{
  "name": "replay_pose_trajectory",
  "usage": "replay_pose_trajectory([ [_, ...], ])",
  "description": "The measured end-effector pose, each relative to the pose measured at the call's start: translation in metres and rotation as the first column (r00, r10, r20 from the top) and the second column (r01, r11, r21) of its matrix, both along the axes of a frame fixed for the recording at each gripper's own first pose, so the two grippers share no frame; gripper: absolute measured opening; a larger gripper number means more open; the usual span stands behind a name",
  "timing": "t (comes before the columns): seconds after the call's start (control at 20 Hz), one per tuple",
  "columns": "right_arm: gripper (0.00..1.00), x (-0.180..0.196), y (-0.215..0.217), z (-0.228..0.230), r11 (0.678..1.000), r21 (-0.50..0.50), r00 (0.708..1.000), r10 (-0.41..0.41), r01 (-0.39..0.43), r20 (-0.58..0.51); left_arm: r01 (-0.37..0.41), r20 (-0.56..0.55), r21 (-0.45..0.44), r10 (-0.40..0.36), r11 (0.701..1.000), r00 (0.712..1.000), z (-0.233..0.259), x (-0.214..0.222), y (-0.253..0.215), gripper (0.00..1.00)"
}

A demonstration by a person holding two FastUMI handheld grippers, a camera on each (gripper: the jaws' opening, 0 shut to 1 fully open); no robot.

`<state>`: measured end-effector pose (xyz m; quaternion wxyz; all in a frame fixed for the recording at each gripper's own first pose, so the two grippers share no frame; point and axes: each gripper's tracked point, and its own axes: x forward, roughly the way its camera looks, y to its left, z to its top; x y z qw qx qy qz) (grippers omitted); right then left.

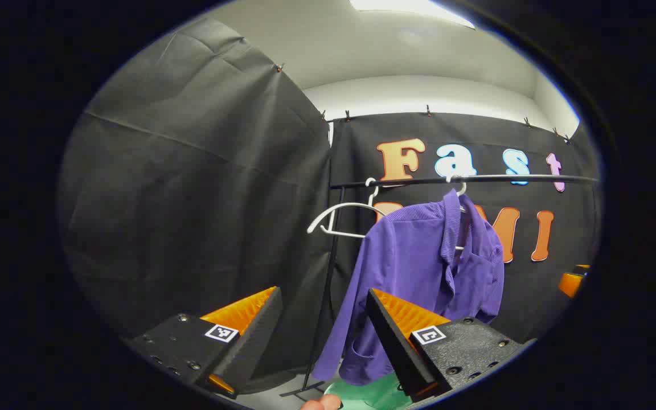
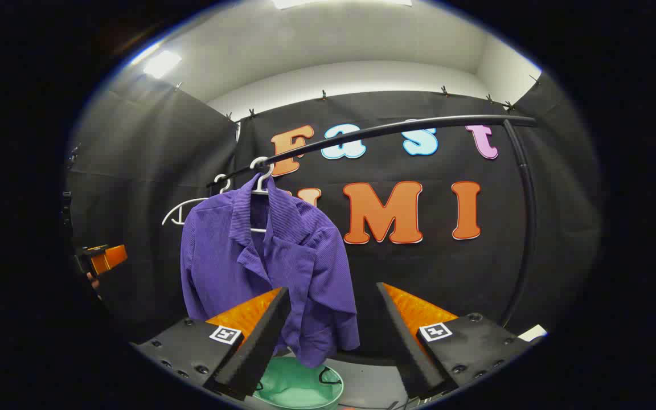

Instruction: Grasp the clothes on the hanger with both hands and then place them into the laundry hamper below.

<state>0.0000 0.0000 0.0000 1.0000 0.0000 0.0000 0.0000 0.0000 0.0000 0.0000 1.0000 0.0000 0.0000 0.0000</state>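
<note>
You're holding the left gripper with its fingers spread apart, gripping nothing, short of the purple shirt. Your right gripper is likewise gaping wide and gripping nothing. The shirt is hanging on a white hanger from the black rail, collar up, sleeves drooping. An empty white hanger is hanging just left of it. The green laundry hamper is sitting on the floor right below the shirt's hem. A fingertip is peeking in at the near edge of the left gripper view.
</note>
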Motion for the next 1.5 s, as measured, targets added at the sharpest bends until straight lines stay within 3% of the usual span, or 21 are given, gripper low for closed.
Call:
replay_pose_trajectory([
  [0.2,0.98,-0.002,-0.002,0.000,1.000,-0.001,1.000,-0.001,0.001,0.008,0.058,-0.043,-0.024,-0.059,0.998,0.997,-0.015,-0.011,-0.030,0.92],
  [0.25,0.98,-0.003,-0.002,0.001,1.000,-0.005,1.000,0.000,0.000,0.014,0.062,-0.046,-0.012,-0.062,0.998,0.997,-0.017,-0.013,-0.030,0.96],
  [0.3,0.94,-0.004,-0.004,0.003,1.000,-0.011,1.000,-0.003,0.004,0.018,0.063,-0.045,0.001,-0.063,0.998,0.997,-0.016,-0.014,-0.031,0.92],
  [0.35,0.98,-0.004,-0.005,0.004,1.000,-0.019,1.000,-0.008,0.009,0.021,0.061,-0.042,0.012,-0.061,0.998,0.997,-0.015,-0.014,-0.030,0.92],
  [0.4,0.94,-0.006,-0.006,0.004,1.000,-0.026,1.000,-0.011,0.012,0.024,0.062,-0.040,0.017,-0.061,0.998,0.997,-0.015,-0.015,-0.031,0.96],
  [0.5,0.98,-0.006,-0.005,0.006,0.999,-0.031,0.999,-0.011,0.012,0.031,0.070,-0.041,0.017,-0.069,0.997,0.997,-0.014,-0.015,-0.034,0.96],
  [0.6,0.94,-0.007,-0.003,0.006,1.000,-0.028,1.000,-0.009,0.010,0.030,0.077,-0.043,0.022,-0.076,0.997,0.996,-0.015,-0.015,-0.035,0.92],
  [0.9,0.94,-0.007,0.003,0.008,1.000,-0.017,0.999,-0.002,0.002,0.034,0.087,-0.029,0.064,-0.086,0.994,0.996,-0.013,-0.013,-0.046,0.96],
  [1.05,0.94,-0.002,0.014,0.007,1.000,-0.012,1.000,0.003,-0.003,0.029,0.107,-0.034,0.034,-0.105,0.994,0.994,-0.013,-0.016,-0.045,0.92],
  [1.15,0.98,0.004,0.026,0.003,1.000,0.005,1.000,0.013,-0.013,0.014,0.122,-0.043,0.025,-0.121,0.992,0.992,-0.014,-0.018,-0.040,0.92],
  [1.3,0.94,0.028,0.045,-0.009,1.000,0.010,1.000,0.021,-0.021,-0.013,0.152,-0.053,0.034,-0.150,0.988,0.987,-0.018,-0.016,-0.033,0.92],
  [1.35,0.94,0.040,0.051,-0.015,1.000,0.009,0.999,0.026,-0.025,-0.024,0.167,-0.063,0.036,-0.165,0.985,0.984,-0.023,-0.016,-0.032,0.92],
  [1.4,0.94,0.055,0.060,-0.021,1.000,0.008,0.999,0.028,-0.028,-0.037,0.183,-0.074,0.037,-0.180,0.982,0.981,-0.027,-0.014,-0.031,0.99],
  [1.45,0.94,0.072,0.067,-0.029,0.999,0.008,0.998,0.032,-0.032,-0.045,0.200,-0.087,0.037,-0.196,0.979,0.977,-0.032,-0.012,-0.030,0.96],
  [1.5,0.94,0.089,0.073,-0.036,1.000,0.009,0.998,0.025,-0.024,-0.054,0.215,-0.097,0.036,-0.211,0.976,0.973,-0.036,-0.011,-0.029,0.99],
])
